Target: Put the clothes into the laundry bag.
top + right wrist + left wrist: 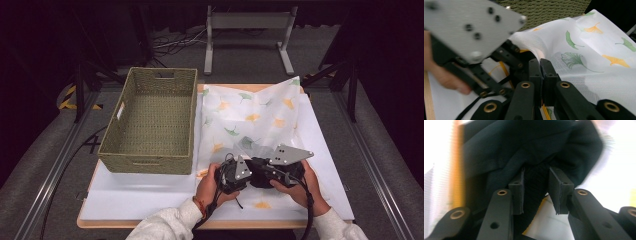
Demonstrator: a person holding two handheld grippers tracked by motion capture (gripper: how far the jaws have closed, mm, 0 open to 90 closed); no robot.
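1. Left gripper (536, 188), lower centre of the high view: jaws part-open around a ribbed fold of the black garment (524, 150), pads not clearly pressing.
2. Right gripper (540, 72): jaws closed on the leaf-print mesh bag's (586, 60) edge.
3. Green woven basket (150, 120) sits at upper left.

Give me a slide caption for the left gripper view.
Left gripper straddling a ribbed fold of black fabric garment above the white tabletop.
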